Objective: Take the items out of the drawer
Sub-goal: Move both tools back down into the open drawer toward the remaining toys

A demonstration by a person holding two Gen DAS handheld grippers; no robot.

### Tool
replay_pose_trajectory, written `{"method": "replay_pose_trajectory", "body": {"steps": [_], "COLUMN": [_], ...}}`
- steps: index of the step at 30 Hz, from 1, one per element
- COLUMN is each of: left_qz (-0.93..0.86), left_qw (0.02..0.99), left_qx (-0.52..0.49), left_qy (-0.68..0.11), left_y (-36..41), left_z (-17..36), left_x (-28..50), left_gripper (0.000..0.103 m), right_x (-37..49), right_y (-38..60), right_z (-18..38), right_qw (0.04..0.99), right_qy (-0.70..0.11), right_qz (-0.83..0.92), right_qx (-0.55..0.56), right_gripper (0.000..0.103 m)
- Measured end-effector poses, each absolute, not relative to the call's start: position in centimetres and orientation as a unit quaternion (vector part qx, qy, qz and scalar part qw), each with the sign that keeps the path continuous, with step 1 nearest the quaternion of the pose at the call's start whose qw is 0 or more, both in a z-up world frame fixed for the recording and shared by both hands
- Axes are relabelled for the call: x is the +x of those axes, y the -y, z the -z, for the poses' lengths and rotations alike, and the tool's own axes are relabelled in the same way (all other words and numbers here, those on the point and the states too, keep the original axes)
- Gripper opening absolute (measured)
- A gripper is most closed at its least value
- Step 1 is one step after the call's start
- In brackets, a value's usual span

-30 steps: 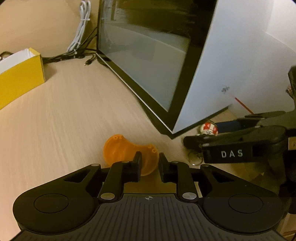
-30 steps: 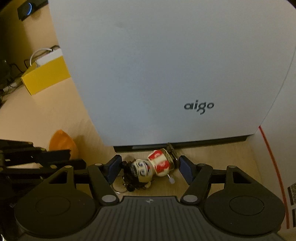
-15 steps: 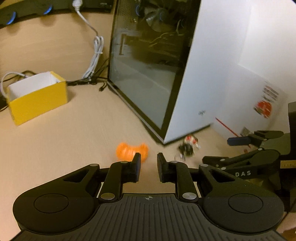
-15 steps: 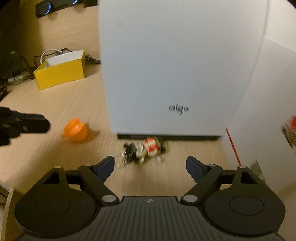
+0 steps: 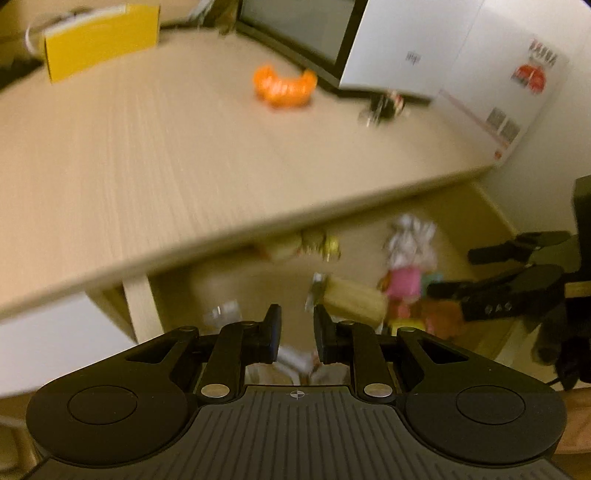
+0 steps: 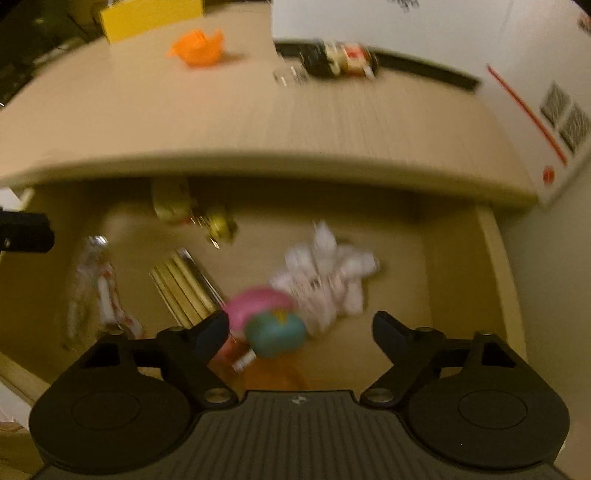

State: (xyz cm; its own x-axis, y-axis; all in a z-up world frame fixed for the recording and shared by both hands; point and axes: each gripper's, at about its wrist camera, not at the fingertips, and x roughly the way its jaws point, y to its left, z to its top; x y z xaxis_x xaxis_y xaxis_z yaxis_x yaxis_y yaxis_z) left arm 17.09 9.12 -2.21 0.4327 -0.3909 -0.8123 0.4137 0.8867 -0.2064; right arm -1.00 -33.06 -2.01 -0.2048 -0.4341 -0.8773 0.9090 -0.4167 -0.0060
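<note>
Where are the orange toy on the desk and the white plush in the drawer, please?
orange toy (image 5: 284, 86): left wrist view, middle of its body.
white plush (image 6: 328, 266): right wrist view, centre of its blurred body.

Both wrist cams sit just behind their fingers, pitched down over the desk edge into the open drawer (image 6: 495, 251); both frames motion-blurred.

Left cam: desk (image 5: 155, 147) fills the upper half, drawer lower centre/right, seen from the left at a slant. Right gripper (image 5: 476, 273) at its right edge.

Right cam: more head-on, closer to the contents; drawer fills mid-frame, desk across the top.

Shared: orange toy (image 5: 284, 86) (image 6: 197, 48), figurine (image 5: 384, 105) (image 6: 340, 59), yellow box (image 5: 99, 40) (image 6: 151, 14), white toy (image 5: 408, 240) (image 6: 328, 269).
</note>
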Motion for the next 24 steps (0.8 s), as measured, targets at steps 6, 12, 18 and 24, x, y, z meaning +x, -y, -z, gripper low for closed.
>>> {"method": "replay_pose_trajectory", "body": {"steps": [6, 12, 18, 24], "left_qz": [0.242, 0.248, 0.255, 0.157], "left_qw": [0.835, 0.834, 0.834, 0.863], "left_qx": [0.016, 0.026, 0.031, -0.018], "left_qy": [-0.495, -0.492, -0.487, -0.480], "left_y": [-8.1, -6.4, -4.3, -4.7], "left_z": [3.4, 3.4, 3.8, 5.3], "left_x": [16.8, 17.6, 18.3, 19.8], "left_gripper": [0.021, 0.021, 0.021, 0.021], "right_x": [-1.2, -0.4, -0.5, -0.3], "right_y": [31.3, 30.0, 29.1, 28.6], "right_z": [2.8, 3.4, 3.4, 3.3], "right_qw": [0.460, 0.470, 0.466, 0.455], "right_qy": [-0.248, -0.253, -0.244, -0.244], "right_qz": [0.724, 0.711, 0.701, 0.705], "right_qx": [0.450, 0.459, 0.482, 0.485], "right_gripper": [0.073, 0.065, 0.064, 0.064]}}
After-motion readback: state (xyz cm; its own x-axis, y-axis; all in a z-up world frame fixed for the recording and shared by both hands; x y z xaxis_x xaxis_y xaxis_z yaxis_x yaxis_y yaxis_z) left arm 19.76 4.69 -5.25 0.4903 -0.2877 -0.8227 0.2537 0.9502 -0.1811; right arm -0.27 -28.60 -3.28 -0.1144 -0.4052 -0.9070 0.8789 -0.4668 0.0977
